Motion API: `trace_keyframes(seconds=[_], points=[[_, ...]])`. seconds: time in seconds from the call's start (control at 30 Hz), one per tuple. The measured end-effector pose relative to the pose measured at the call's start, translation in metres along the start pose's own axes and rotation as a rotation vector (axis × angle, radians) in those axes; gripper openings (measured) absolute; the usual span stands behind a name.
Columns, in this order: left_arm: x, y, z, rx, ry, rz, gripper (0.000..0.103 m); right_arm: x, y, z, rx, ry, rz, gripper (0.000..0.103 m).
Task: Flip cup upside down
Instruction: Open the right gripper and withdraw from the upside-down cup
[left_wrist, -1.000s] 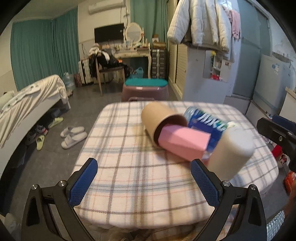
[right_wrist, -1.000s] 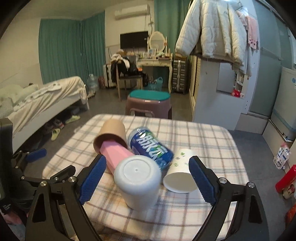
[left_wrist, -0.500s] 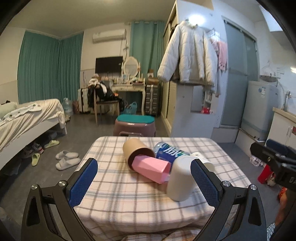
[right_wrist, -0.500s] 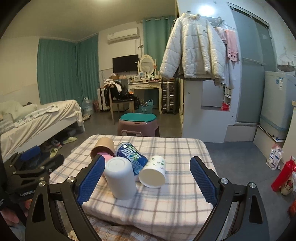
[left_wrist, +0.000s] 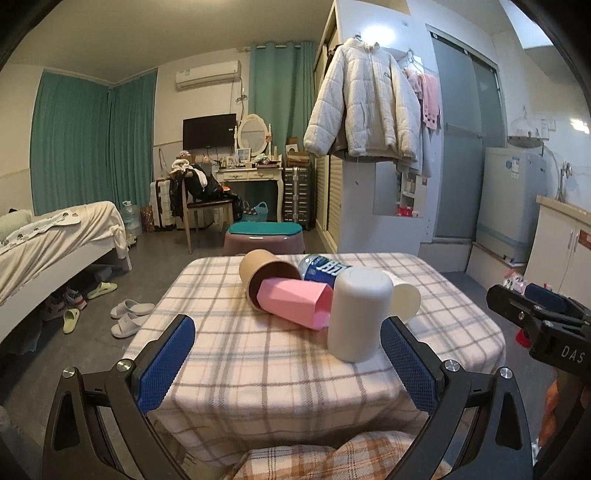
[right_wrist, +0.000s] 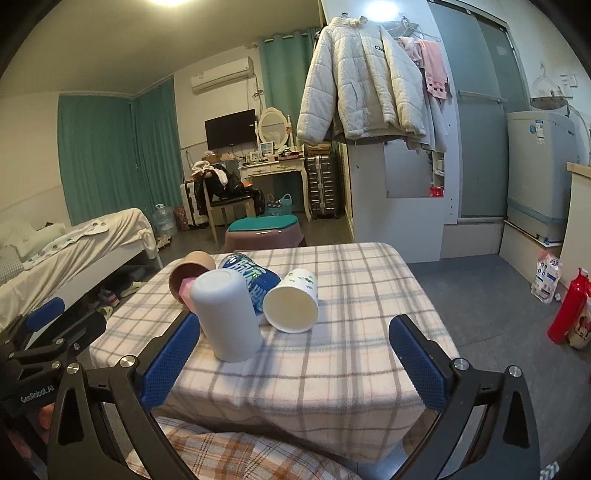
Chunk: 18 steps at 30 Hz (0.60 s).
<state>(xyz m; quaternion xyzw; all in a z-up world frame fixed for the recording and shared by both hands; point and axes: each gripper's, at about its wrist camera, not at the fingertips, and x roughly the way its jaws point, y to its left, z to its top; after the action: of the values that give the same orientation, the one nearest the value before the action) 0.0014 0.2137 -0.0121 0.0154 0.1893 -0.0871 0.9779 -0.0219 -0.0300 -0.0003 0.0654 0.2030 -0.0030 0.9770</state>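
Observation:
A plain white cup (left_wrist: 356, 314) stands upside down on the checked tablecloth (left_wrist: 258, 354), its closed bottom up; it also shows in the right wrist view (right_wrist: 229, 314). Behind it lie on their sides a pink cup (left_wrist: 295, 301), a brown paper cup (left_wrist: 264, 275), a blue can (left_wrist: 323, 267) and a white paper cup with green print (right_wrist: 291, 302). My left gripper (left_wrist: 286, 360) is open and empty, held back from the table's near edge. My right gripper (right_wrist: 295, 356) is open and empty too, also short of the cups.
A purple stool with a teal top (left_wrist: 264, 236) stands beyond the table. A bed (left_wrist: 48, 236) is at the left with slippers (left_wrist: 129, 317) on the floor. A wardrobe with a hanging white jacket (left_wrist: 364, 107) and a washing machine (left_wrist: 517, 206) are at the right.
Both grippers have drawn back and risen from the table, so the cups look smaller and farther. The white cup, tilted a second ago, now stands upside down, free of any gripper.

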Motion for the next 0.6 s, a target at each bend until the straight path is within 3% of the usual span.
trace_keyframes(seconds=[0.6], points=[[0.0034,-0.0070,-0.0037,0.007,0.013,0.004,0.103,0.0093,-0.0027,-0.0039,0.003,0.021,-0.005,0.103]])
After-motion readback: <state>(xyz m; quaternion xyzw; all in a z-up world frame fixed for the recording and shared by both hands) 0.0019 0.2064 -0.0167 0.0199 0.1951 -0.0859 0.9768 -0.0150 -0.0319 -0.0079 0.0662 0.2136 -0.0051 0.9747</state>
